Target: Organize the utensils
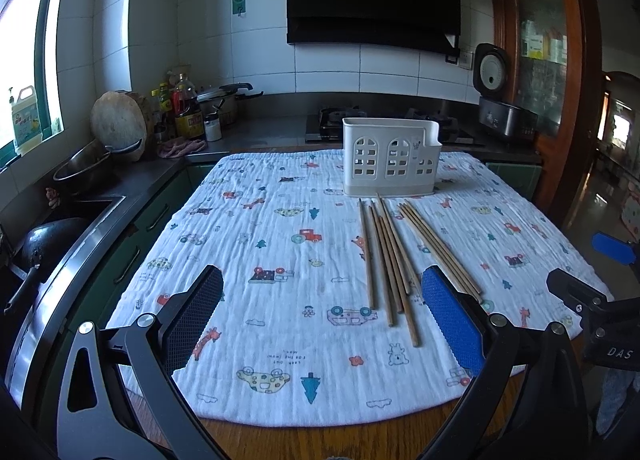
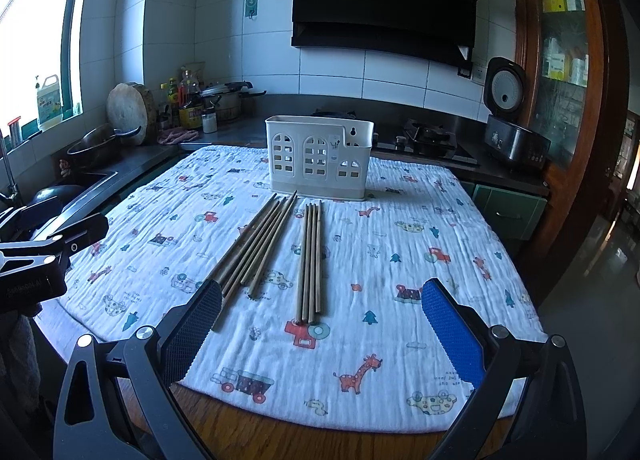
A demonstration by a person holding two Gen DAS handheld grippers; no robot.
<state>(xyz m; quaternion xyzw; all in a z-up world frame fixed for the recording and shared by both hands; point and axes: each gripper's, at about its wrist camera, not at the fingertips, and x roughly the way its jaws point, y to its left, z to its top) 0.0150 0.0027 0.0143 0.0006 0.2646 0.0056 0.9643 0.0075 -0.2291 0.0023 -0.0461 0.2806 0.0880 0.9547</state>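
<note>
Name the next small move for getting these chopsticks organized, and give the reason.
Probably lower the right hand-held gripper onto the near ends of the straight chopstick bundle. It is open, empty and nearly lined up with them, and the white holder behind stands empty.

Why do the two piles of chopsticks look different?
The left pile of chopsticks has more sticks and is messy, fanned out with uneven ends. The right pile of chopsticks has about four sticks, lying neat, straight and side by side. Both are wooden, lie flat on the cloth, and point toward the white holder.
</note>
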